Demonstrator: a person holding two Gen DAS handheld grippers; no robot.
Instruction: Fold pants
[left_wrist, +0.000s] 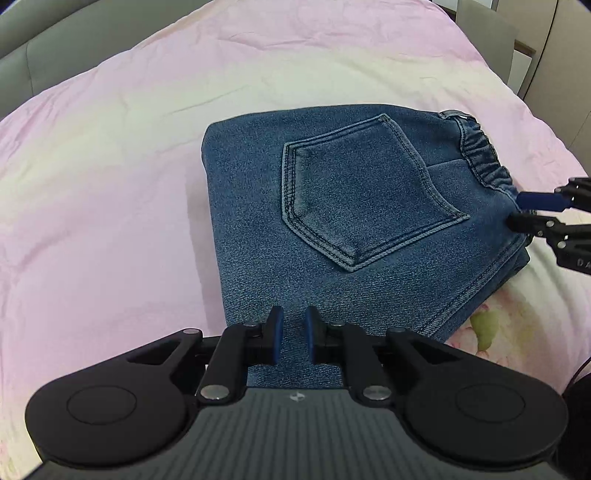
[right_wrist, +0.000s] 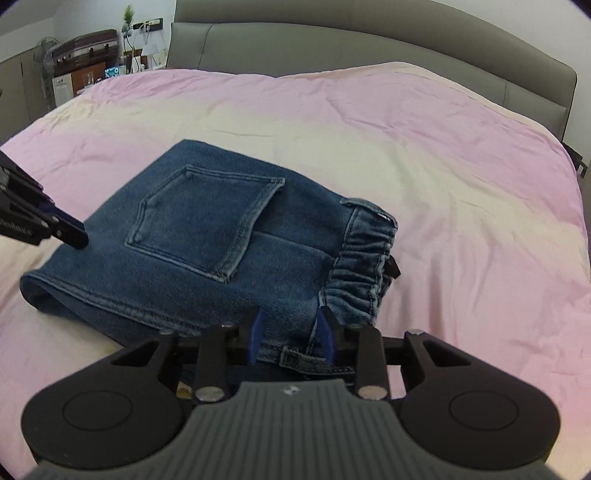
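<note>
Left wrist: left gripper (left_wrist: 293, 334) low over pants (left_wrist: 354, 206).

The left gripper (left_wrist: 293, 334) sits low at the near edge, jaws slightly parted. The right gripper (right_wrist: 291, 334) reaches in from the right, jaws wider apart.

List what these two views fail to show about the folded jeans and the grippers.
- Lower layers of the jeans: hidden under the top fold in both views.
- Jeans' near edge, left wrist view: covered by the left gripper.
- Right gripper grip: its fingers straddle the waistband, contact unclear.
- Shelf items: too small.
</note>
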